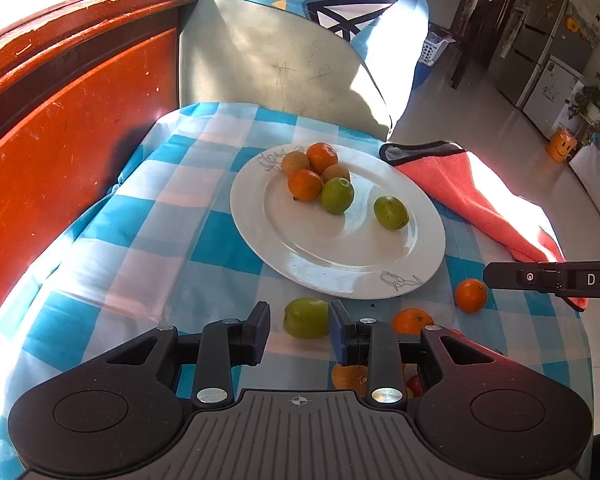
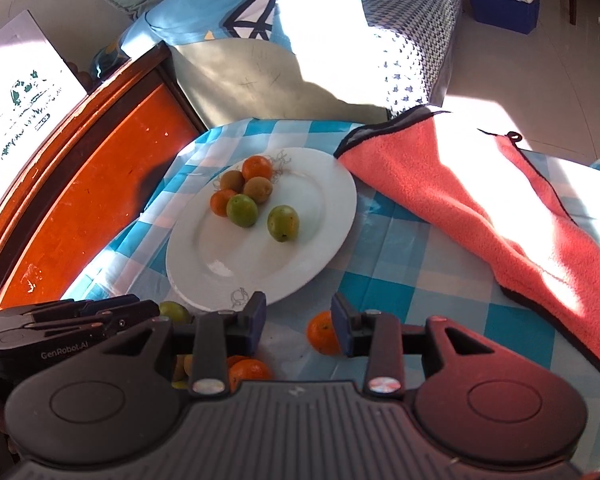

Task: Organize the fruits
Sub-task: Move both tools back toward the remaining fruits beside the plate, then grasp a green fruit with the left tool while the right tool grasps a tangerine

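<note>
Nearest the left wrist camera, the left gripper [image 1: 300, 330] hangs over the checked desk [image 1: 148, 216] with its jaws apart, and a green fruit [image 1: 306, 317] lies on the cloth between them; whether the pads touch it cannot be told. Just beside its right finger sits an orange [image 1: 410, 320], and another orange [image 1: 471, 295] lies further right, near the other gripper's finger. Seen from the right wrist view, the right gripper [image 2: 299, 326] is open too, empty, with an orange [image 2: 322, 333] just inside its right finger, apparently resting on the cloth. Beyond both stands the white plate [image 1: 292, 248], carrying a cluster of fruits [image 1: 318, 176] and one green fruit apart [image 1: 391, 213]. Beside the plate a pink towel [image 2: 480, 208] drapes across the desk.
</note>
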